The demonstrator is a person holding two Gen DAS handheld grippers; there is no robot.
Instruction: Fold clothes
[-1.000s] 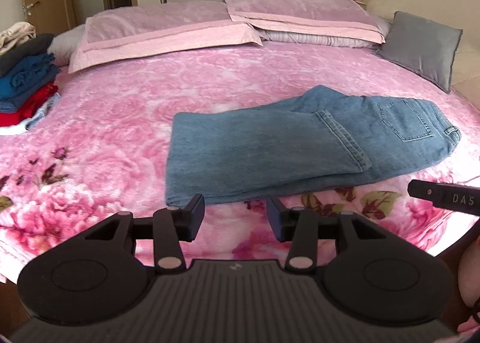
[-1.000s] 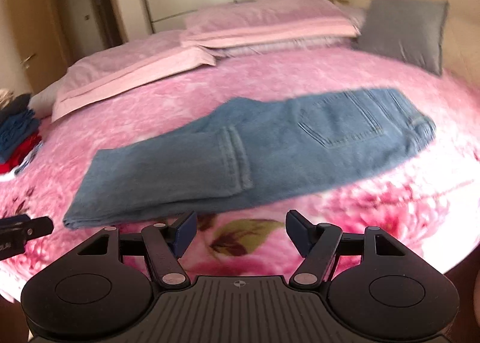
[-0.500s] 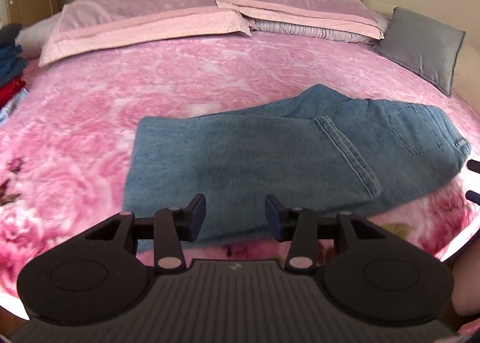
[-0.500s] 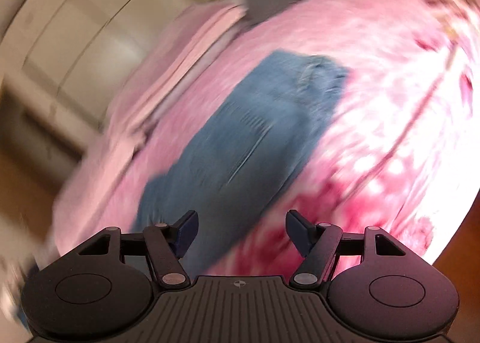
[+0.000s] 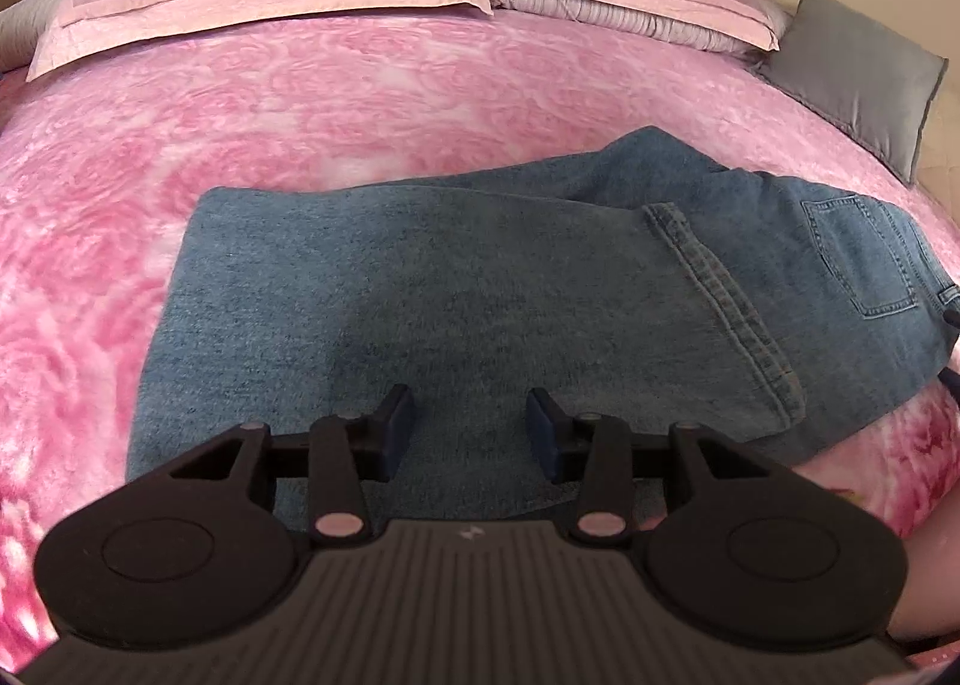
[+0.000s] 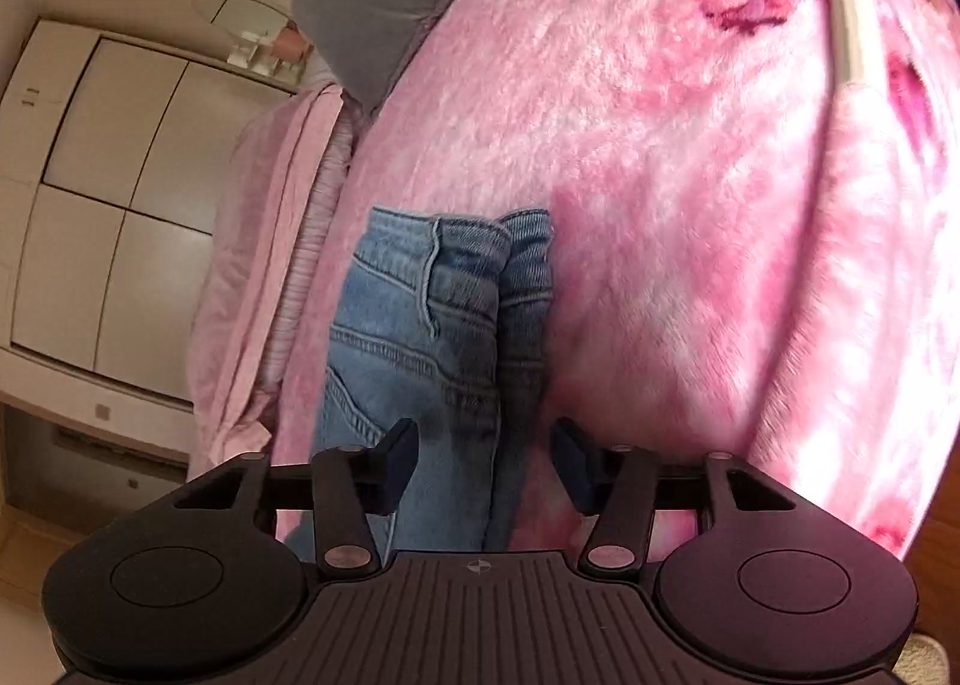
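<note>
Jeans [image 5: 480, 289] folded on the pink bed [image 5: 300, 103]; left gripper [image 5: 470, 427] over them, right gripper [image 6: 483, 460] straddling the waistband, both wide open, empty.

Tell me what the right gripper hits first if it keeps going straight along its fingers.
Most likely the jeans: the open right gripper points along their waistband end, with the folded denim edge lying between its fingers. The pink blanket lies just beside and under it. Depth is hard to judge in this view.

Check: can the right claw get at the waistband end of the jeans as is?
Probably yes. The right claw is open, its fingers either side of the jeans' stacked waistband edge, with only pink blanket beyond and nothing in between.
</note>
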